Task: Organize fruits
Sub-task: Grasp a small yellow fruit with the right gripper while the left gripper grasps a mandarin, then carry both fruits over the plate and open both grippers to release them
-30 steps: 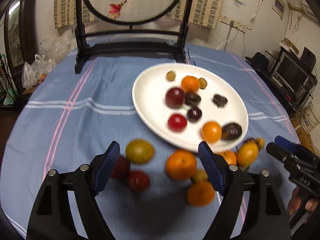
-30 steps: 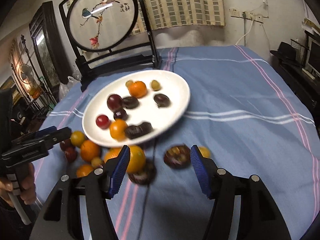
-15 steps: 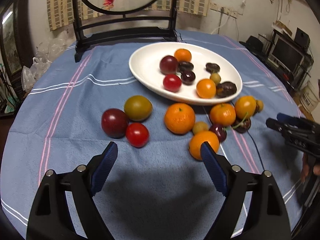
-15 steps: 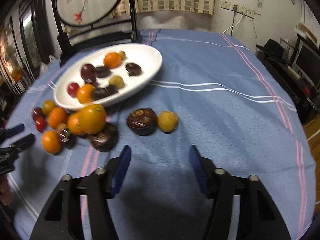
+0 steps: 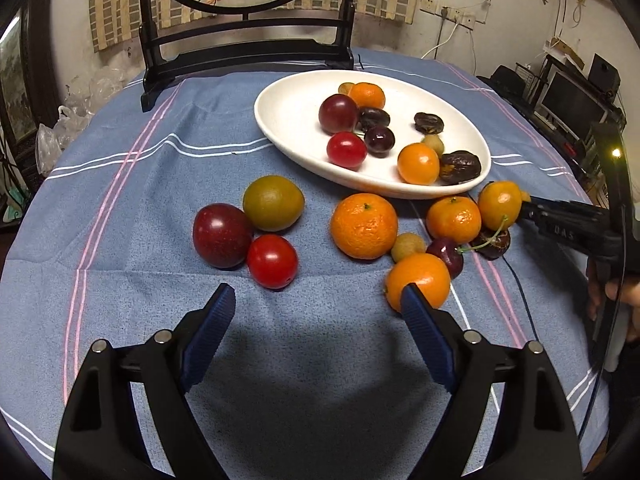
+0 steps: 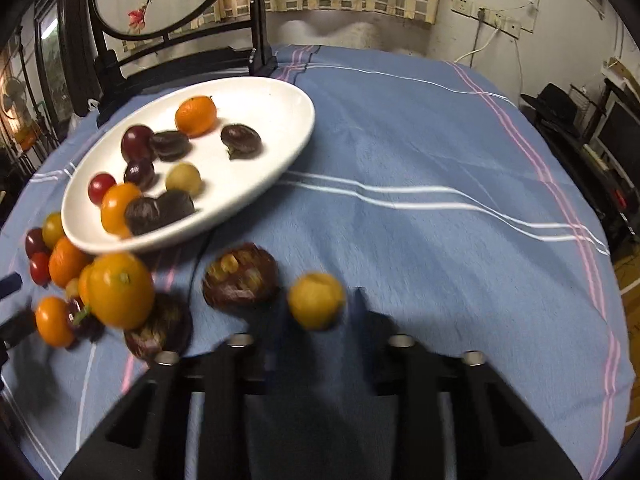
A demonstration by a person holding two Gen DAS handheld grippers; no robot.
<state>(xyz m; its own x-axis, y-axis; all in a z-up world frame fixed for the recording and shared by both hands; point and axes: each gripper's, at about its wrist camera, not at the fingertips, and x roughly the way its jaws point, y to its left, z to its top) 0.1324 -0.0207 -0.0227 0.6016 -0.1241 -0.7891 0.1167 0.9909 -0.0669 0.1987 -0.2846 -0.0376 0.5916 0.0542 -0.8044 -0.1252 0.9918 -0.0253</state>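
Note:
A white plate [image 5: 288, 120] holds several fruits; it also shows in the right wrist view [image 6: 276, 120]. Loose fruits lie on the blue cloth in front of it: a dark red plum [image 5: 222, 235], a green-brown fruit [image 5: 273, 202], a red tomato [image 5: 272, 261] and several oranges, one large [image 5: 364, 226]. My left gripper [image 5: 318, 308] is open and empty, just short of the tomato. My right gripper [image 6: 316, 320] is blurred, open, with a small yellow fruit [image 6: 316, 300] just ahead of its fingers, beside a dark fruit [image 6: 240, 276]. It also shows in the left wrist view [image 5: 568, 220].
A round embroidered screen on a black stand [image 5: 244, 48] rises behind the plate. The round table's blue striped cloth [image 6: 440, 160] stretches to the right. Shelves and a monitor [image 5: 572, 100] stand beyond the table's right edge.
Both grippers have pulled back and lowered toward the table. The right gripper has then advanced to the small yellow fruit, with its view now blurred.

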